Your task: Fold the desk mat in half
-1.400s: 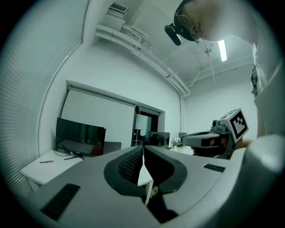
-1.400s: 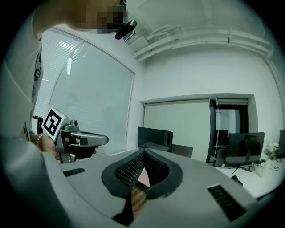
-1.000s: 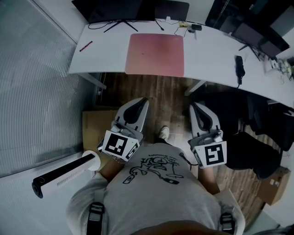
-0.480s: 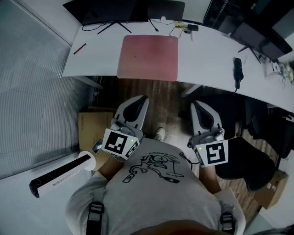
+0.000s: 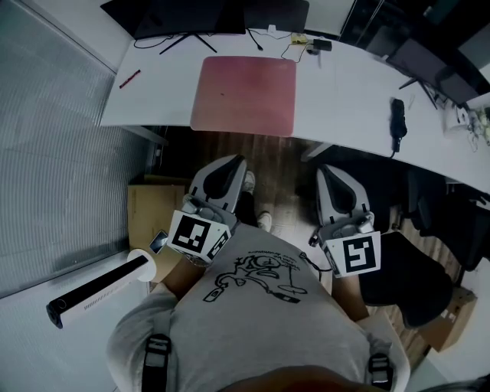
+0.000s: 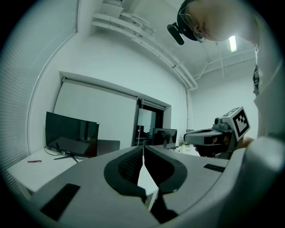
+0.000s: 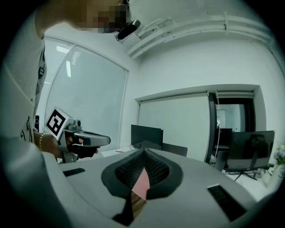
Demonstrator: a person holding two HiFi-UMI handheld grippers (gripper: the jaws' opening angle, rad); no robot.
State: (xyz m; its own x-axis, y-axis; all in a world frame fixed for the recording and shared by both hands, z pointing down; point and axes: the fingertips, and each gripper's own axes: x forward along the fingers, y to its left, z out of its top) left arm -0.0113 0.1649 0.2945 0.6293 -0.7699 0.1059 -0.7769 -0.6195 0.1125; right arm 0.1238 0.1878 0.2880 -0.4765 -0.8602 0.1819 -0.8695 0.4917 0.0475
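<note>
- Our left gripper point(image 6: 143, 151) has its jaws pressed together, with nothing between them.
- Our right gripper point(image 7: 143, 155) is closed too, and empty. A pink sliver of the mat point(image 7: 141, 182) shows through the notch under its tips.
- In the head view the 2 grippers sit mid-frame, well short of the desk point(image 5: 344, 84).
- The mat lies flat and unfolded at upper centre, its near edge along the desk's edge.
- A red pen point(image 5: 129, 79) lies at upper left.

Cut off, unclear
Monitor point(image 5: 184, 15) runs off the top edge, table point(image 5: 344, 84) off the right; items point(image 5: 310, 42) at its far edge are too small to tell; right tongs point(image 7: 143, 152) hide most of the mat point(image 7: 141, 183) in their view.
</note>
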